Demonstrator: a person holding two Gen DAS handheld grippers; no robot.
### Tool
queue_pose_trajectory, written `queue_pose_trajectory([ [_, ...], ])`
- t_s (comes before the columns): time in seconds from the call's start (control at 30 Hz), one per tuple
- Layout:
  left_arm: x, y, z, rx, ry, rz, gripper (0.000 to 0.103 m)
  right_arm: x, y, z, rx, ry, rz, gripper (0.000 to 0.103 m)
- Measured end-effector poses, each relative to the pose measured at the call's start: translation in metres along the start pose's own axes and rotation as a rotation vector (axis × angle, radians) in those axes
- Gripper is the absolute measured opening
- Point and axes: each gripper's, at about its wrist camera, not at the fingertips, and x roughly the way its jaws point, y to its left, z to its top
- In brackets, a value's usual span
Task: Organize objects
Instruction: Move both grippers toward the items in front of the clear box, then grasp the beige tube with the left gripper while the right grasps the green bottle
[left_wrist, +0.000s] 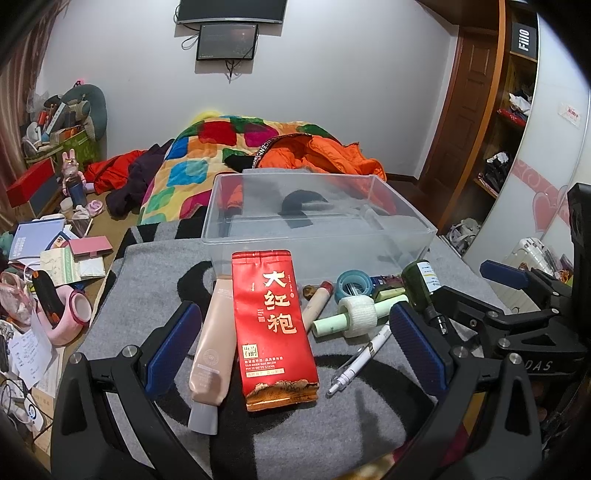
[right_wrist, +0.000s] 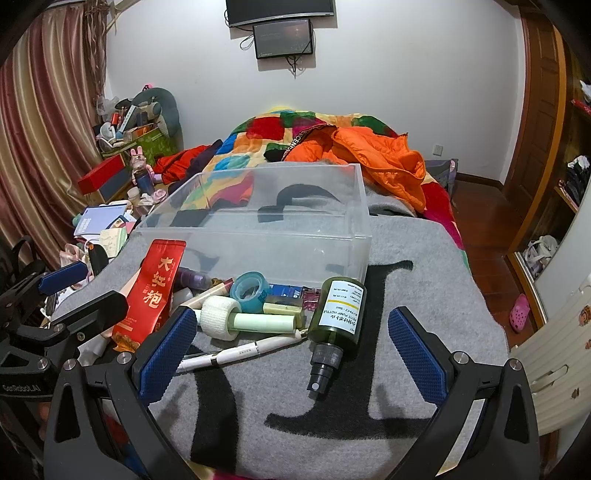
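Observation:
A clear plastic bin (left_wrist: 402, 243) (right_wrist: 347, 254) stands empty on a grey blanket (left_wrist: 332, 424). In front of it lie a red tea packet (left_wrist: 275, 328) (right_wrist: 153, 291), a beige tube (left_wrist: 212, 347), a white pen (left_wrist: 364, 356) (right_wrist: 240, 352), a green stick inside a white gauze roll (left_wrist: 356, 314) (right_wrist: 221, 317), a blue tape roll (left_wrist: 354, 286) (right_wrist: 251, 286) and a dark green spray bottle (left_wrist: 421, 286) (right_wrist: 334, 325). My left gripper (left_wrist: 295, 347) is open around the packet and tube. My right gripper (right_wrist: 293, 347) is open around the bottle and pen.
A colourful quilt (left_wrist: 207, 155) and an orange jacket (right_wrist: 373, 155) lie behind the bin. Books, boxes and clutter (left_wrist: 48, 266) cover the floor at the left. A wardrobe (right_wrist: 554, 206) stands at the right. The right gripper also shows in the left wrist view (left_wrist: 517, 302).

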Motion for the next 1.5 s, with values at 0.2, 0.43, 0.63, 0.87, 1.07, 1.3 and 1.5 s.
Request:
queue_pose_trajectory([
  [0.2, -0.001, 0.003, 0.001, -0.012, -0.012, -0.004, 0.103, 0.0, 0.0, 0.0, -0.001, 0.001, 0.001, 0.103],
  [0.43, -0.002, 0.008, 0.001, -0.029, -0.009, -0.008, 0.103, 0.001, 0.0, -0.001, -0.002, 0.0, 0.003, 0.103],
  [0.63, 0.001, 0.009, 0.0, -0.021, 0.008, -0.033, 0.103, 0.003, 0.002, 0.0, -0.007, -0.003, 0.004, 0.103],
  [0.87, -0.001, 0.013, 0.002, -0.019, -0.015, -0.009, 0.097, 0.004, 0.0, 0.002, -0.005, -0.015, 0.0, 0.103],
  [1.07, 0.001, 0.039, 0.007, -0.062, -0.013, 0.04, 0.085, 0.005, -0.014, 0.007, 0.03, -0.026, -0.026, 0.102],
  [1.3, 0.015, 0.066, 0.001, -0.095, 0.025, 0.105, 0.076, 0.016, -0.034, 0.011, 0.082, -0.003, -0.057, 0.093],
  [1.5, 0.042, 0.09, -0.014, -0.145, 0.127, 0.118, 0.057, 0.033, -0.044, 0.006, 0.109, 0.048, -0.067, 0.082],
])
